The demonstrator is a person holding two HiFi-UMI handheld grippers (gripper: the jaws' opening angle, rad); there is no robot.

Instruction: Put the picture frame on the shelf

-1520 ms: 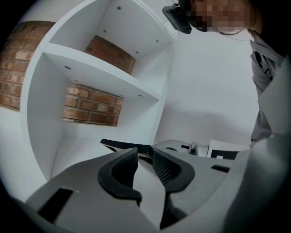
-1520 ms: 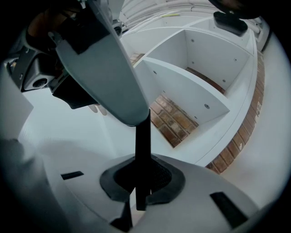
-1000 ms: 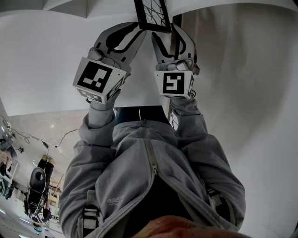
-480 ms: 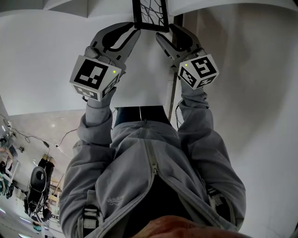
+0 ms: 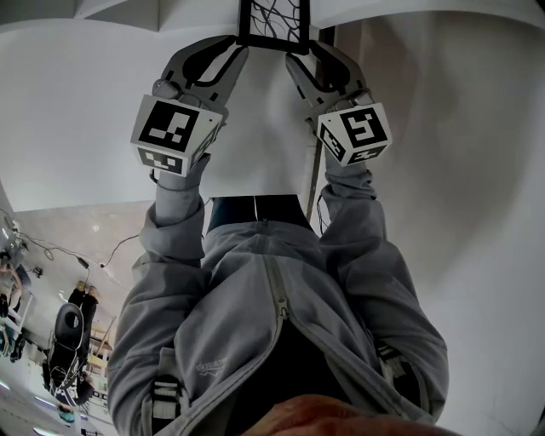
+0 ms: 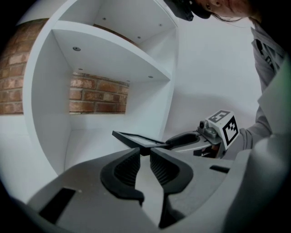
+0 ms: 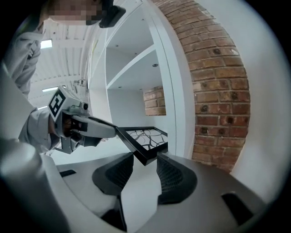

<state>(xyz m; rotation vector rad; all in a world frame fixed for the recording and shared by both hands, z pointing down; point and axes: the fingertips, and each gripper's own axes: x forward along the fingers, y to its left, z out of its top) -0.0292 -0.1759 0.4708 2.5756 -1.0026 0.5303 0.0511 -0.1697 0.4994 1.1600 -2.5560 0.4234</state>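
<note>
The black picture frame (image 5: 272, 24) with a branch-pattern print is held level in front of the white shelf (image 6: 113, 59), near its opening. My left gripper (image 5: 233, 48) is shut on the frame's left corner (image 6: 136, 139), and its jaws have just been closing on it. My right gripper (image 5: 298, 56) has the frame's near right corner (image 7: 146, 141) between its jaws. They have just been closing too, and the pads look to touch the frame. Each gripper view shows the other gripper at the frame's far side.
The shelf unit has curved white boards and an open compartment (image 6: 97, 132) behind the frame. A brick wall (image 7: 213, 82) runs along its right side and shows through the back (image 6: 97, 95). The person's grey jacket (image 5: 272, 324) fills the lower head view.
The frame has gone from tilted to square and moved up toward the picture's top edge. The right gripper has rolled, so its marker cube faces differently. The left gripper shifted slightly with the frame.
</note>
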